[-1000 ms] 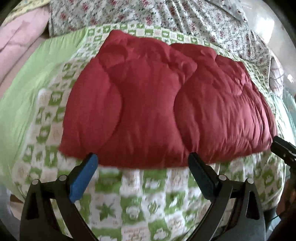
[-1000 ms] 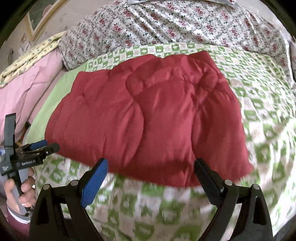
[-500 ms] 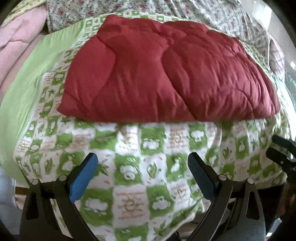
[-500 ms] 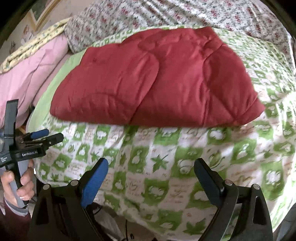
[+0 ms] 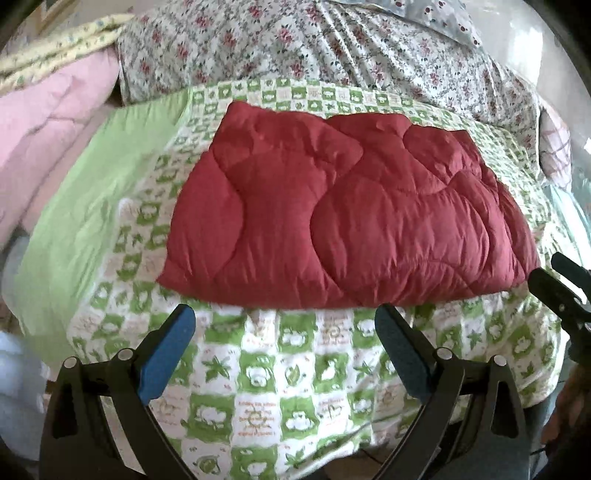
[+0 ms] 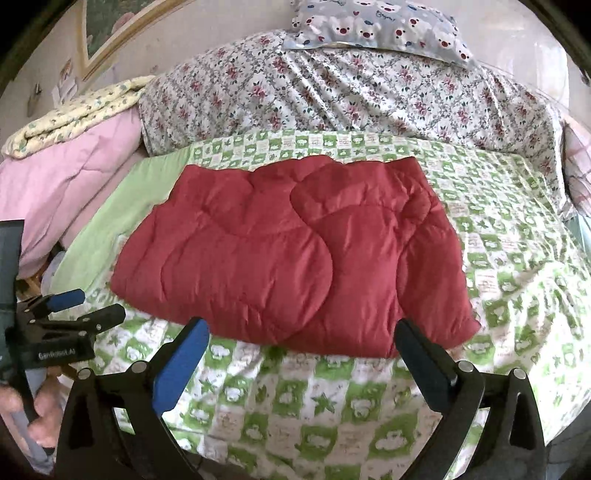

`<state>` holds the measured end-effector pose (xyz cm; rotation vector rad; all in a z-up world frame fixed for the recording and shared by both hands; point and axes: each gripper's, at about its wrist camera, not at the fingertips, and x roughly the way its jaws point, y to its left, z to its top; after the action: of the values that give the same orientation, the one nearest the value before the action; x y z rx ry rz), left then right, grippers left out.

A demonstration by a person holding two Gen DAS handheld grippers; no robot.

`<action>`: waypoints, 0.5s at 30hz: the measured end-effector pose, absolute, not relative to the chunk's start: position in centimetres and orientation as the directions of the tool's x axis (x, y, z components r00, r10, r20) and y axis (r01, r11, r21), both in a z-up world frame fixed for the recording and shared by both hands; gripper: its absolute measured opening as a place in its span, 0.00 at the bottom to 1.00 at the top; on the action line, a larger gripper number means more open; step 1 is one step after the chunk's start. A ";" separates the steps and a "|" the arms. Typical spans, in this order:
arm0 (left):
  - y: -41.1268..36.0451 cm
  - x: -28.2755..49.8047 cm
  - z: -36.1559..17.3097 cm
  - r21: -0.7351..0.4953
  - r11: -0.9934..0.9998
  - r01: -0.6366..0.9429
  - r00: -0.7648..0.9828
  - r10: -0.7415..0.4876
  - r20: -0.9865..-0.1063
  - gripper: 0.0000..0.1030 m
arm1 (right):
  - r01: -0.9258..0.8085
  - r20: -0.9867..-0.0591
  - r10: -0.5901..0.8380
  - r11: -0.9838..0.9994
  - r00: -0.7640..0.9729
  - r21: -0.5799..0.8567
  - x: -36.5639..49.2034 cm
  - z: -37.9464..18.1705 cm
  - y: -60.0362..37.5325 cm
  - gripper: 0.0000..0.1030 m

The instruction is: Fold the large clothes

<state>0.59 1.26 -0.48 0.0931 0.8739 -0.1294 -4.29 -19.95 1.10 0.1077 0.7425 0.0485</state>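
A dark red quilted garment (image 5: 343,218) lies folded into a thick rectangle on the green-and-white checked bed cover (image 5: 280,373); it also shows in the right wrist view (image 6: 291,258). My left gripper (image 5: 284,325) is open and empty, hovering just in front of the garment's near edge. My right gripper (image 6: 301,338) is open and empty, at the near edge of the garment toward its right side. Each gripper shows at the side of the other's view, the right one (image 5: 557,288) and the left one (image 6: 70,310).
A floral quilt (image 6: 351,92) is bunched at the head of the bed with a bear-print pillow (image 6: 380,29) behind. Pink bedding (image 6: 62,188) with a yellow cloth on top is stacked at the left. The bed's front edge drops off below the grippers.
Both grippers pulled back and down from the garment half a second ago, then rose and came forward to its near edge. The garment has not moved. Both stayed open.
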 end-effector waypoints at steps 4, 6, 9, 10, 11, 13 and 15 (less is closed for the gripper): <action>0.6 2.2 -0.5 0.051 0.989 0.142 0.637 -0.051 -0.769 0.96 | 0.002 -0.688 0.082 0.993 0.721 0.121 -2.7 0.5 -19.8 0.98; 0.2 3.1 -0.8 0.086 0.988 0.132 0.635 -0.018 -0.773 0.96 | -0.002 -0.698 0.086 0.993 0.710 0.121 -1.9 0.2 -19.6 0.98; -0.2 4.1 -1.0 0.124 0.986 0.110 0.634 0.027 -0.773 0.96 | 0.001 -0.710 0.083 0.993 0.699 0.117 -0.8 -0.1 -19.7 0.98; -0.1 4.5 -1.1 0.118 0.987 0.105 0.630 0.026 -0.777 0.96 | 0.002 -0.712 0.084 0.993 0.697 0.119 -0.5 -0.1 -19.8 0.98; -0.1 4.9 -1.2 0.113 0.988 0.101 0.623 0.026 -0.782 0.96 | 0.004 -0.716 0.084 0.993 0.693 0.120 -0.2 -0.2 -19.9 0.98; 0.0 5.6 -1.4 0.105 0.990 0.094 0.609 0.026 -0.792 0.96 | 0.011 -0.722 0.084 0.992 0.686 0.125 0.4 -0.3 -20.1 0.98; 0.0 6.1 -1.5 0.106 0.990 0.088 0.601 0.032 -0.799 0.96 | 0.017 -0.729 0.084 0.991 0.680 0.130 0.9 -0.3 -20.2 0.98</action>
<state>6.10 -0.05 -1.48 0.1396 0.9265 -0.0322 0.94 -20.18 -0.34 0.1300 0.8232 0.0376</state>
